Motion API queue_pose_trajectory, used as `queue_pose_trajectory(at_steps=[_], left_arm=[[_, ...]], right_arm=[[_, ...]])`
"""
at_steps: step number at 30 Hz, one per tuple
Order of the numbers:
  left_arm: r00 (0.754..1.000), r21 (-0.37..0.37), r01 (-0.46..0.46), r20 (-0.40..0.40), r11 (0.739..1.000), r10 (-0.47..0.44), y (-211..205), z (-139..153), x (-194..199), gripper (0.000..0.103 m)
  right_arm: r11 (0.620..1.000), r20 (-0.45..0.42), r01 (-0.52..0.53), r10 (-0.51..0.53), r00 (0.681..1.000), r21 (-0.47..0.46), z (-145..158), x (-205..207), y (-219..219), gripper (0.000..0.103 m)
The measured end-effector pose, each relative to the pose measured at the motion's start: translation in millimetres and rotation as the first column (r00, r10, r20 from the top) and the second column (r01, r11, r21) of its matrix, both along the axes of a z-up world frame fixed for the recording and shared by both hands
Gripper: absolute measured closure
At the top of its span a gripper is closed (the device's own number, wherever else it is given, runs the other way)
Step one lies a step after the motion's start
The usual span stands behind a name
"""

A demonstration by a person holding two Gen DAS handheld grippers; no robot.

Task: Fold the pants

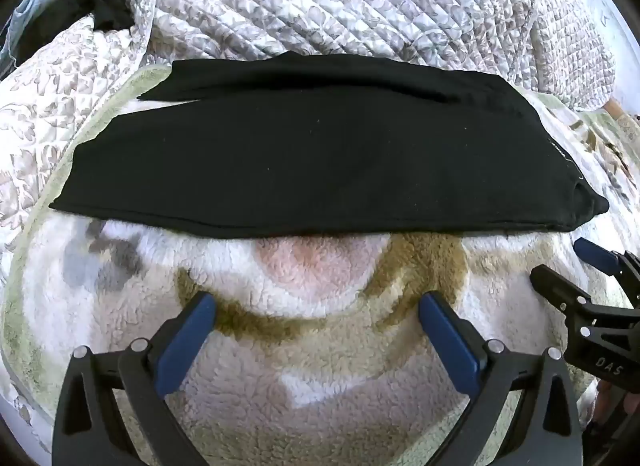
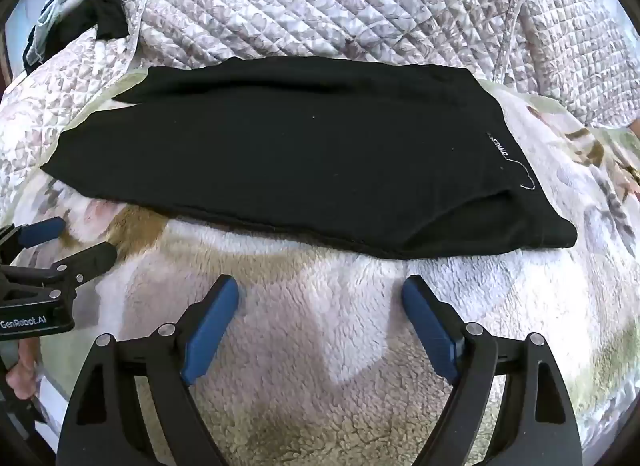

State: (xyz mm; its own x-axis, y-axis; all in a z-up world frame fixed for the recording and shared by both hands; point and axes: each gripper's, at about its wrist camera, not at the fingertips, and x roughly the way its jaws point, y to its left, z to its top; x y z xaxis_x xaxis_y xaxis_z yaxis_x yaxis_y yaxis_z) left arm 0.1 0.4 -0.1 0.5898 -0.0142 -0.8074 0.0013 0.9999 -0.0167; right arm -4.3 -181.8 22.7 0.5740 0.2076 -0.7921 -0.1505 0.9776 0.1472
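Note:
Black pants lie flat on a fluffy patterned blanket, folded lengthwise, legs to the left, waist to the right. They also show in the right wrist view, with a small white label near the waist. My left gripper is open and empty, just short of the pants' near edge. My right gripper is open and empty, close to the near edge by the waist end. Each gripper shows at the side of the other's view: the right gripper and the left gripper.
The blanket lies on a bed with a quilted floral cover bunched up behind the pants. Dark clothes hang or lie at the far left.

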Motion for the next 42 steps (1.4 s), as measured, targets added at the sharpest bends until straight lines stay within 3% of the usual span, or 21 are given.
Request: queue_pose_trajectory(at_steps=[42], left_arm=[[1.000,0.012,0.005,0.001,1.000,-0.005,-2.1,-4.3,-0.3,0.000]], right_arm=[[1.000,0.011,0.000,0.000,1.000,-0.017,6.7,-0.4,5.8,0.018]])
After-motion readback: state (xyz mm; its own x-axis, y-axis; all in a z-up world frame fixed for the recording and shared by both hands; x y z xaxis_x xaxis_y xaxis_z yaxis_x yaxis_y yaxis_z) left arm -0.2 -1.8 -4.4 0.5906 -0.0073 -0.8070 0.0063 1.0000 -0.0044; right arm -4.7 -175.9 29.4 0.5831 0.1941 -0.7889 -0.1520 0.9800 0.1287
